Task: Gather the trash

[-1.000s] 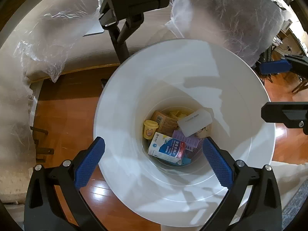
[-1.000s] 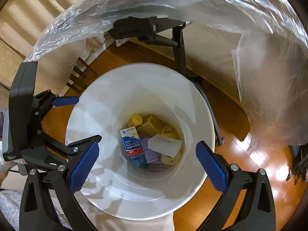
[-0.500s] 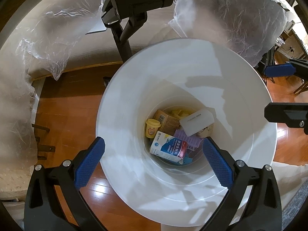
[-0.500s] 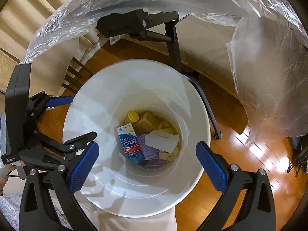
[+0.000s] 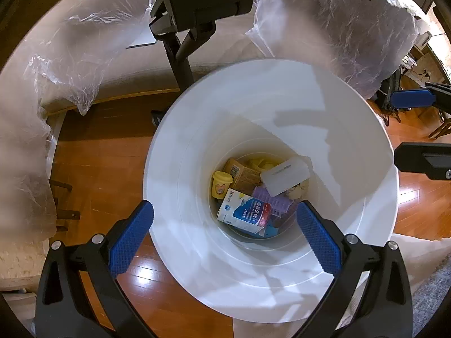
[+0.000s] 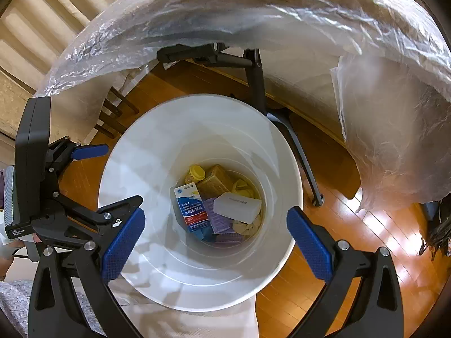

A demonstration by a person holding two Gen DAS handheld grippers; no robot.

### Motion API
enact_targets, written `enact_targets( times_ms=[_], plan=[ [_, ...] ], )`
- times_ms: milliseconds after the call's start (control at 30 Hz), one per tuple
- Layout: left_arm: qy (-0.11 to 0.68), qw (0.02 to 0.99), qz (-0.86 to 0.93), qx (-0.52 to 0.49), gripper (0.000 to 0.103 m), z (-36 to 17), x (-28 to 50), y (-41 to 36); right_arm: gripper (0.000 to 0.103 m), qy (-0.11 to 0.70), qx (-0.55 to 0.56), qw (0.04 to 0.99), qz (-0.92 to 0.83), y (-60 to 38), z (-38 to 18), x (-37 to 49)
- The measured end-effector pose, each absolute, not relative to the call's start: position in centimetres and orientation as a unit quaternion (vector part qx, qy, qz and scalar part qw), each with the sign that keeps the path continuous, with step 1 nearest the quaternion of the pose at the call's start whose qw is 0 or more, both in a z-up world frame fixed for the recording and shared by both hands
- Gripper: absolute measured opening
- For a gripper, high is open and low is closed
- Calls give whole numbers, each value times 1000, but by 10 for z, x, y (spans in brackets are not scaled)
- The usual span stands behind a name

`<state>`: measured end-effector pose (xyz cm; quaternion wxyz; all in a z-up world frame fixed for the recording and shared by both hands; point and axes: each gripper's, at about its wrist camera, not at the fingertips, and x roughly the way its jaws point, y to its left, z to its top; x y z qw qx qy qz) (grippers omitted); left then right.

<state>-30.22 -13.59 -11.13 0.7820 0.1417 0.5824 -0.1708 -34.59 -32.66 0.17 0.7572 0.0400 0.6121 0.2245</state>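
Below both claws: white bin (image 5: 180, 186) on wood floor (image 5: 98, 152) | left gripper (image 5: 224, 236) spread wide, empty, pads over the bin mouth | right gripper (image 6: 215, 240) spread wide, empty | trash at bin bottom, between the fingers: blue-white carton (image 5: 243, 215), yellow tub (image 5: 221, 187), white box (image 5: 284, 176), purple pack (image 5: 277, 204) | plastic sheet (image 6: 253, 14) ahead.

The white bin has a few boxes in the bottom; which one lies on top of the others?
The plain translucent white box lies on top, resting across the purple box and the brown carton. The blue-and-white medicine box sits lower, beside them.
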Motion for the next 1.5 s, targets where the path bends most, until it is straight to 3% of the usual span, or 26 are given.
enact_targets(
  times_ms=[600, 900, 1233, 1500],
  plan=[
    [541, 811, -185, 123, 102, -30, -323, -127, 99, 528, 26, 806, 267, -331, 91, -355],
    [481, 854, -174, 92, 102, 29, -313, -117, 99, 466, 23, 841, 273, -333, 138, -343],
    [387, 915, -93, 64, 102, 85, -225, -81, 99, 396, 1, 891, 222, -359, 179, -258],
    [376, 925, -47, 16, 102, 84, -135, -55, 99, 399, 42, 898, 180, -387, 164, -157]
  ],
)
